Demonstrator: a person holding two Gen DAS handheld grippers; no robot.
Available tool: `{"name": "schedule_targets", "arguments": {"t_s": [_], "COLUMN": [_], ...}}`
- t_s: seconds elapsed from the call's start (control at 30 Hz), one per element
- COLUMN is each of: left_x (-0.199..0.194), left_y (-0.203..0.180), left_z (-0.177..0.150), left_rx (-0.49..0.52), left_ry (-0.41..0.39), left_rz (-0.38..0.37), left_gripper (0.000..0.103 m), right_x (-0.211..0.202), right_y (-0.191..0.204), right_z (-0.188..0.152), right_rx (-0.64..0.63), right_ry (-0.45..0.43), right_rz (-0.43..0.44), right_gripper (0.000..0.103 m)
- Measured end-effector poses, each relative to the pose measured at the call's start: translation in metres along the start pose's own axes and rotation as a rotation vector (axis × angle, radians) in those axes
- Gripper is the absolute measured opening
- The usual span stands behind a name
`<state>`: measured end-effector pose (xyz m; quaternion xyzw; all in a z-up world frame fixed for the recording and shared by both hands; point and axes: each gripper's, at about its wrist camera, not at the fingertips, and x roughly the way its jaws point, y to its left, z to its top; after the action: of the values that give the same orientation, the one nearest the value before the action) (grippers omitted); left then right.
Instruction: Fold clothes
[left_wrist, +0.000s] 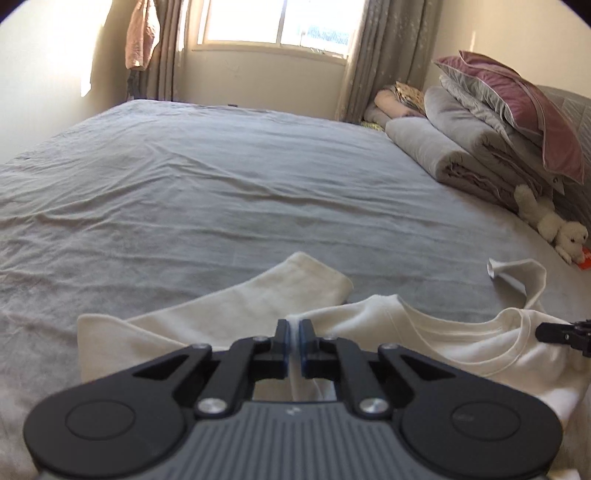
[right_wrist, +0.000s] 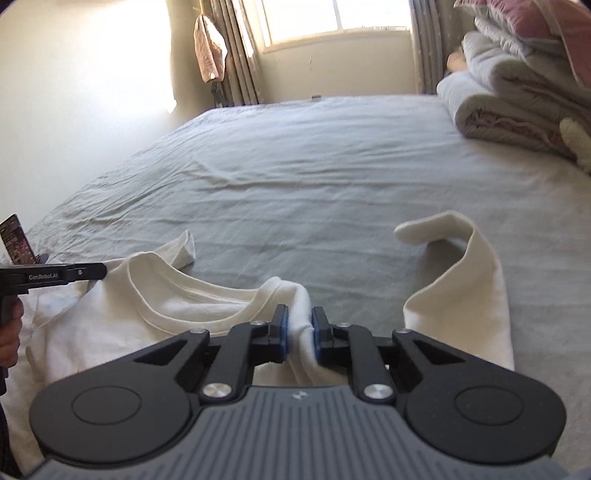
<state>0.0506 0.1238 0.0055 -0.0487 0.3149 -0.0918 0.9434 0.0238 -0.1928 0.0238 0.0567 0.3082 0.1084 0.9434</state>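
Observation:
A cream T-shirt (left_wrist: 424, 332) lies front up on the grey bed sheet (left_wrist: 221, 184), its collar (right_wrist: 207, 299) facing the window. My left gripper (left_wrist: 294, 328) is shut on a thin pinch of the shirt's shoulder, left of the collar. One sleeve (left_wrist: 288, 288) stretches away behind it. My right gripper (right_wrist: 300, 321) is shut on a thick bunch of cloth at the other shoulder, and the other sleeve (right_wrist: 461, 295) curls up on its right. Each wrist view shows the other gripper at its edge: the right gripper (left_wrist: 554, 332) and the left gripper (right_wrist: 103, 271), both tips against the shirt (right_wrist: 110, 332).
Folded quilts and a pink pillow (left_wrist: 480, 140) are stacked at the right side of the bed, with a white plush toy (left_wrist: 554, 225) below them. A phone (right_wrist: 16, 240) stands at the left edge, and a hand (right_wrist: 9, 332) holds the left gripper's handle. Wrinkled sheet stretches toward the window.

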Motion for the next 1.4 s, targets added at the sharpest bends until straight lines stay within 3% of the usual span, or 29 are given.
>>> {"name": "schedule_targets", "arguments": {"t_s": [0.07, 0.27, 0.47, 0.67, 1.13, 1.4], "left_x": [0.007, 0.040, 0.083, 0.124, 0.200, 0.218], "left_y": [-0.005, -0.029, -0.038, -0.047, -0.043, -0.049], "left_z": [0.007, 0.040, 0.075, 0.088, 0.077, 0.069], "left_rx": [-0.014, 0.124, 0.132, 0.152, 0.249, 0.298], "left_ry": [-0.029, -0.116, -0.139, -0.160, -0.076, -0.005], "left_rz": [0.023, 0.105, 0.166, 0.224, 0.309, 0.343], "left_gripper": [0.005, 0.004, 0.004, 0.004, 0.005, 0.005], "right_x": [0.003, 0.033, 0.073, 0.108, 0.194, 0.205], "right_y": [-0.003, -0.006, -0.014, -0.019, -0.027, -0.027], "right_z": [0.010, 0.042, 0.068, 0.078, 0.068, 0.062], "right_rx": [0.002, -0.115, -0.116, -0.168, -0.204, -0.207], "right_ry": [-0.049, -0.113, -0.179, -0.194, -0.065, -0.017], "right_rz": [-0.028, -0.130, -0.224, -0.310, -0.352, -0.359], "right_gripper": [0.015, 0.014, 0.014, 0.013, 0.013, 0.015]}}
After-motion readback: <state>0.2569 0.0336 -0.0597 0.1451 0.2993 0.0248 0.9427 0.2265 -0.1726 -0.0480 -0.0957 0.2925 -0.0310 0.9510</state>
